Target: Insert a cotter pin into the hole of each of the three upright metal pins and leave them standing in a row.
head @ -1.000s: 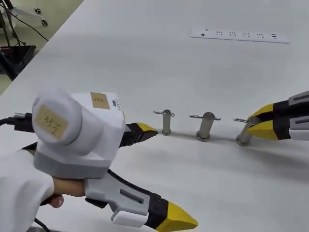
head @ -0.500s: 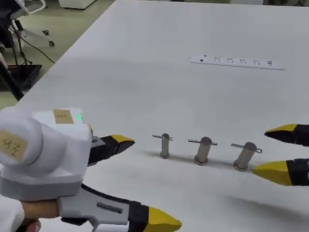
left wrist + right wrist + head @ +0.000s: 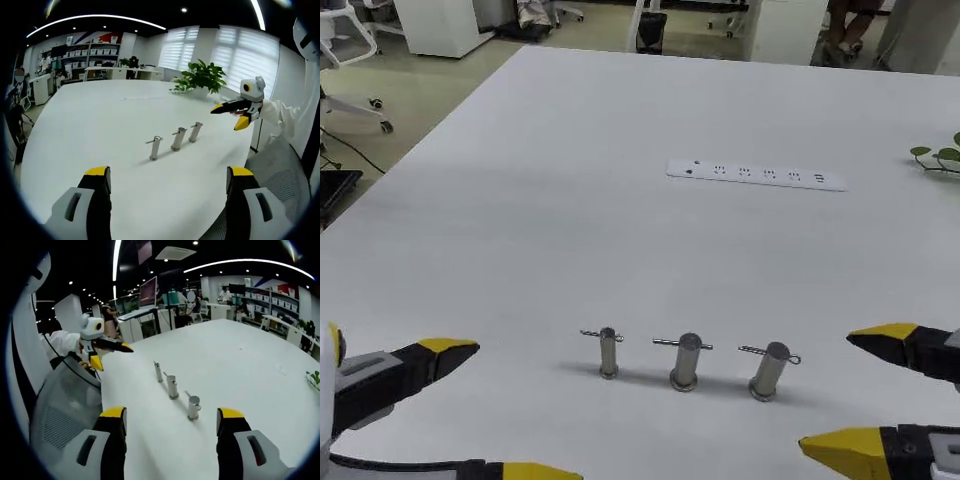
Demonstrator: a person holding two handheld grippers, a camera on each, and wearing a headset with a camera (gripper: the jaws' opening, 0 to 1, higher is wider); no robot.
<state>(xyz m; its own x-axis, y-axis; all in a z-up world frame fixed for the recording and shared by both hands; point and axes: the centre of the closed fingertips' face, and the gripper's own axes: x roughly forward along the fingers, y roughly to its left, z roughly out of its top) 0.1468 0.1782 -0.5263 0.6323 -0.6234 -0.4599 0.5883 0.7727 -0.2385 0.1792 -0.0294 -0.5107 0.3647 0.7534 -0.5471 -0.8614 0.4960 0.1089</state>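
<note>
Left gripper (image 3: 169,172): 2 black jaws, each capped with a yellow tip, on pale grey moulded bodies, each with a dark slot. Right gripper (image 3: 172,412): identical build and colours. Sleeve (image 3: 277,110): white, apparently full-length; fine detail too small to confirm.

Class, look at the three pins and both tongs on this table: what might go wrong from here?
1. The right tongs stand open near the right pin; a stray sweep might topple it.
2. Its cotter pin sticks out sideways toward those tongs and might snag and pull out.
3. The pins stand close in a row; one falling could knock the middle pin.
</note>
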